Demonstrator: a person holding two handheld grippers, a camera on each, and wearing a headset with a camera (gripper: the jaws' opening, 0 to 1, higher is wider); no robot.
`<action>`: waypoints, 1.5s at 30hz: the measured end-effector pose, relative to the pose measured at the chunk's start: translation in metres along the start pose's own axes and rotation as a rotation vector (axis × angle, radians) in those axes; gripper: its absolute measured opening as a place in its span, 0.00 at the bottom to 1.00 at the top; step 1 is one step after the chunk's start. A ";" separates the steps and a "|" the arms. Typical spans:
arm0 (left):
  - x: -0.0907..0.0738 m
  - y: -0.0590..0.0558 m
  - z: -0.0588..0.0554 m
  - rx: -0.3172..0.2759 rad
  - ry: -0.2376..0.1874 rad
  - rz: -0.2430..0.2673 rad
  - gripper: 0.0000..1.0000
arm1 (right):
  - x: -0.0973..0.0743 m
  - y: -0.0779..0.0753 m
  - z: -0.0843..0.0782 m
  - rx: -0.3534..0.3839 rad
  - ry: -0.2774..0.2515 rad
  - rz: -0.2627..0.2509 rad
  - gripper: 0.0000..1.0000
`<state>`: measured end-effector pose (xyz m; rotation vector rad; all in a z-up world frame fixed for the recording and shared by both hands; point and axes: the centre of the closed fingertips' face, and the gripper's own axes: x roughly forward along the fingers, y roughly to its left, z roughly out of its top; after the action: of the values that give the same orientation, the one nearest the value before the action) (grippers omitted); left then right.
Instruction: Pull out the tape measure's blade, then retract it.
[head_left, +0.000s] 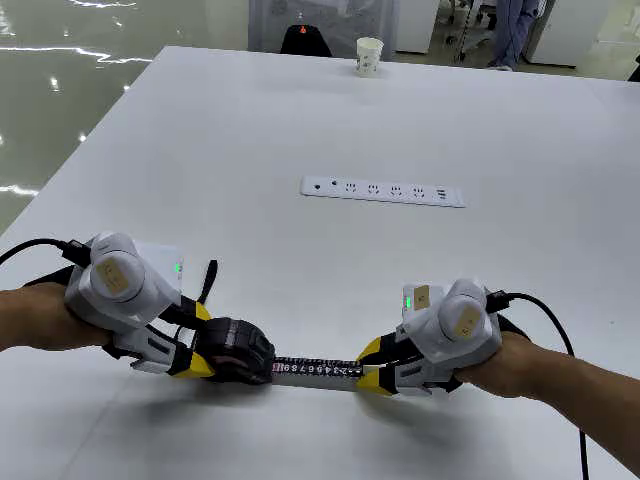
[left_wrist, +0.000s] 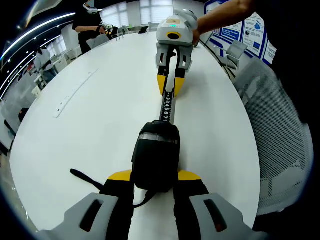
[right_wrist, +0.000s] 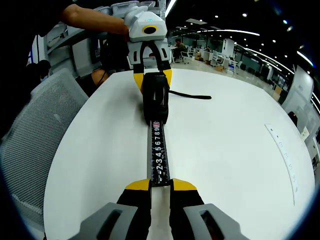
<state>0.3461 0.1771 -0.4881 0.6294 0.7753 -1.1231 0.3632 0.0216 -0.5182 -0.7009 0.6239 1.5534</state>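
A black tape measure (head_left: 235, 352) lies on the white table (head_left: 300, 130) near the front edge. My left gripper (head_left: 198, 340) is shut on its case (left_wrist: 155, 153), yellow pads on both sides. A short length of numbered blade (head_left: 317, 369) runs from the case to the right. My right gripper (head_left: 374, 365) is shut on the blade's end (right_wrist: 159, 175), about ten numbers from the case (right_wrist: 155, 95). The case's black wrist strap (right_wrist: 190, 96) trails on the table. The other gripper (left_wrist: 172, 80) faces me along the blade (left_wrist: 168, 106).
A white power strip (head_left: 383, 190) lies mid-table beyond the grippers. A paper cup (head_left: 369, 56) stands at the far edge, with a dark chair (head_left: 305, 40) behind it. Black cables (head_left: 545, 320) trail from both grippers. A mesh chair (left_wrist: 280, 125) stands beside the table.
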 end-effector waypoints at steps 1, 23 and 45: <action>0.000 0.000 0.000 0.000 0.000 0.000 0.24 | -0.001 0.000 -0.001 0.003 0.001 0.000 0.09; 0.000 -0.001 0.001 -0.002 0.001 0.004 0.24 | -0.021 -0.002 -0.025 0.018 0.025 -0.010 0.09; -0.002 0.001 0.001 -0.008 0.004 0.003 0.24 | -0.041 -0.003 -0.047 0.039 0.040 -0.014 0.09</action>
<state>0.3465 0.1773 -0.4860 0.6262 0.7817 -1.1159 0.3724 -0.0402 -0.5193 -0.7067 0.6762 1.5138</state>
